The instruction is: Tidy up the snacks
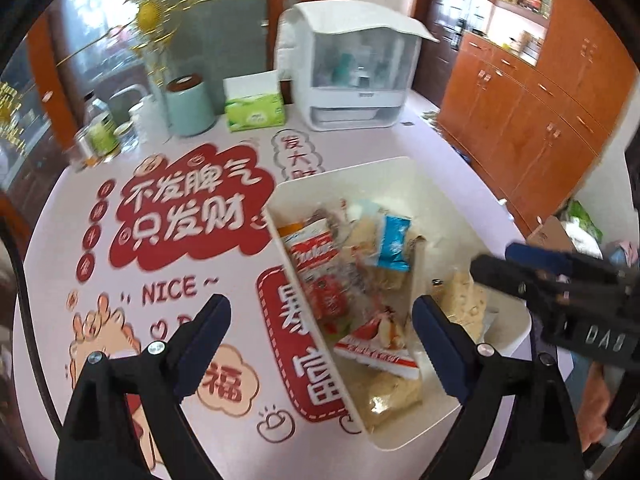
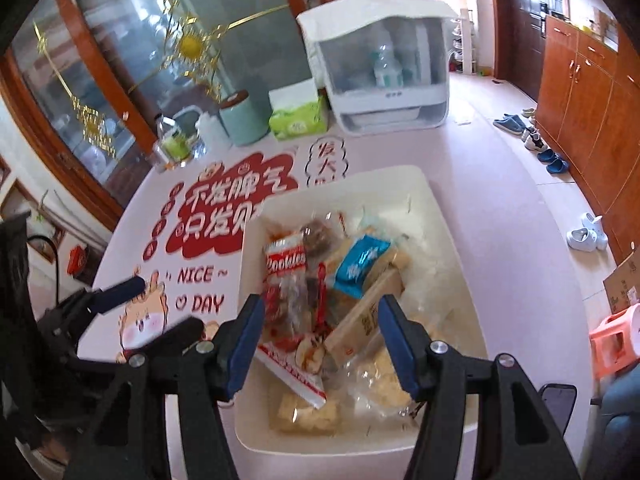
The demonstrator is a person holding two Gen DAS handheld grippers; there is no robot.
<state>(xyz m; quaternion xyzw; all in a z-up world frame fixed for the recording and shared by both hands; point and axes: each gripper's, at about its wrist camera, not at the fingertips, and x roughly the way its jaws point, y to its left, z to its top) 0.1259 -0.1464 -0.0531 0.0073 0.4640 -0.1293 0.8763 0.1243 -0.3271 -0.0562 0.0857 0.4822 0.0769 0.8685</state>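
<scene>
A white rectangular bin (image 1: 360,176) (image 2: 456,240) stands on the pink printed table and holds several snack packs: a red Cookies pack (image 1: 316,252) (image 2: 286,264), a blue-and-white packet (image 1: 394,244) (image 2: 360,264), a red-and-white triangular pack (image 1: 380,344) (image 2: 296,368) and clear bags of pale crackers (image 1: 394,396) (image 2: 384,380). My left gripper (image 1: 322,320) is open and empty, above the bin's left wall. My right gripper (image 2: 322,320) is open and empty, above the bin's snacks; it also shows in the left wrist view (image 1: 496,258).
At the table's back stand a white cabinet-like box (image 1: 352,72) (image 2: 384,68), a green tissue box (image 1: 254,110) (image 2: 298,118), a mint canister (image 1: 188,106) (image 2: 242,118) and bottles (image 1: 100,128). Wooden cupboards (image 1: 532,92) are to the right. Shoes (image 2: 552,156) and a pink stool (image 2: 616,340) are on the floor.
</scene>
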